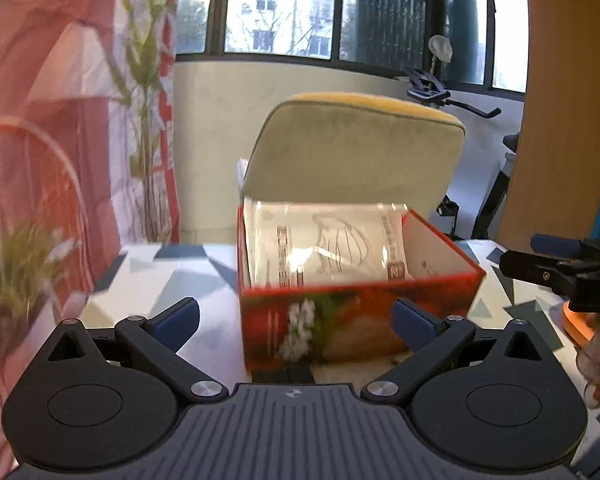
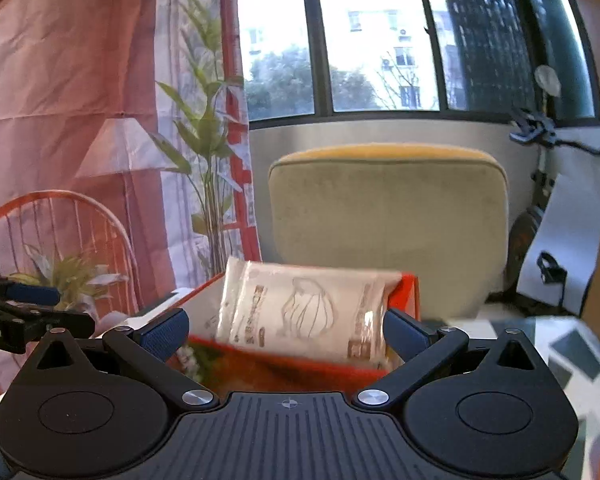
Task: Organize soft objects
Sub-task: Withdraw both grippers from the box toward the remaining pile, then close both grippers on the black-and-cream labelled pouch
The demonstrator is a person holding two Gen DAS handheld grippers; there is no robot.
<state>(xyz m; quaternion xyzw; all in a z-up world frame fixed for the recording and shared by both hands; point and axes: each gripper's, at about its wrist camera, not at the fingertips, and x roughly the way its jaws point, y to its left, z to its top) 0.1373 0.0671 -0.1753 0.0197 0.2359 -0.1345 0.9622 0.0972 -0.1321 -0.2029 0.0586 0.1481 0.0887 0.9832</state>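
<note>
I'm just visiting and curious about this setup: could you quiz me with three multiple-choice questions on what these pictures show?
1. Where is the plastic-wrapped mask pack?
A. In the red box
B. On the chair
C. On the floor

2. What colour are the fingertip pads?
A. Green
B. Blue
C. White

3. How do the left hand-held gripper and right hand-held gripper stand?
A. Both open
B. Both shut
C. One gripping the pack

Answers: 1 A, it leans inside the red box. 2 B, blue shows. 3 A, fingers spread, holding nothing.
</note>
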